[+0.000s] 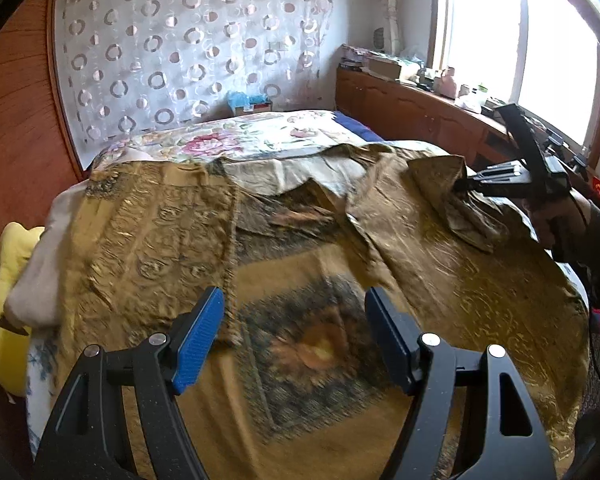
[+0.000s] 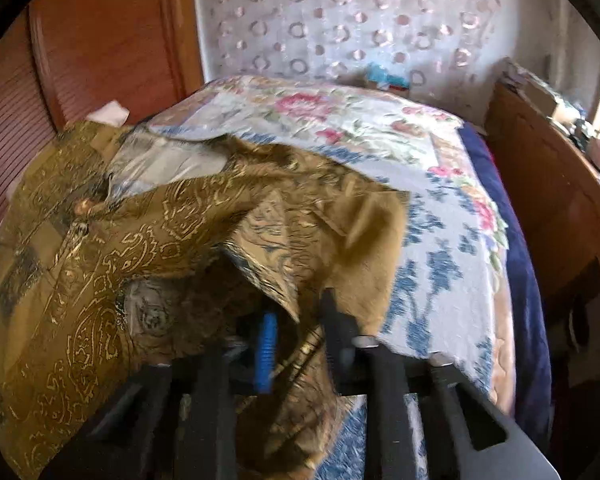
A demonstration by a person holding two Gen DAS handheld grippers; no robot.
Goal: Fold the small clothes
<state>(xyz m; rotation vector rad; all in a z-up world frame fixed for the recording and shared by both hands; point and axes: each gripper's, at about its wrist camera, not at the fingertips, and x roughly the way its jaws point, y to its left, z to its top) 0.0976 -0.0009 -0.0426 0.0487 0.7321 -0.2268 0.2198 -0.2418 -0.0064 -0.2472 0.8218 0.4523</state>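
Indoors, a bed (image 1: 284, 136) covered by a flowered quilt (image 2: 440, 208) fills most of a small bedroom and serves as the folding surface, with a circle-patterned curtain (image 1: 188, 40) hanging behind it, a wooden cabinet (image 1: 412, 112) running under the bright window (image 1: 556, 48), and a yellow cushion (image 1: 12, 264) wedged at the bed's left edge. Spread across the near half of the quilt lies the task's garment, a mustard-gold shirt (image 1: 260, 280) printed with paisley scrolls and a dark panel in the middle, opened flat so its edges can be brought over one another. At the shirt's right side a sleeve (image 1: 452, 200) has been raised off the body and turned inward, apparently the start of a fold toward the middle. The right gripper (image 2: 296, 336) is clenched on that sleeve, the cloth bunched between its blue pad and black finger and draping over the tool, which would explain why the fabric stands up in a ridge there; the wrist view is blurred, suggesting motion. The left gripper (image 1: 294, 320) hangs low over the near hem with its blue-padded fingers (image 1: 198, 340) spread wide and nothing between them, released and seemingly placed to pin or catch the cloth while the other side is carried across. Judging by the garment lying mostly open, the folding looks barely begun.
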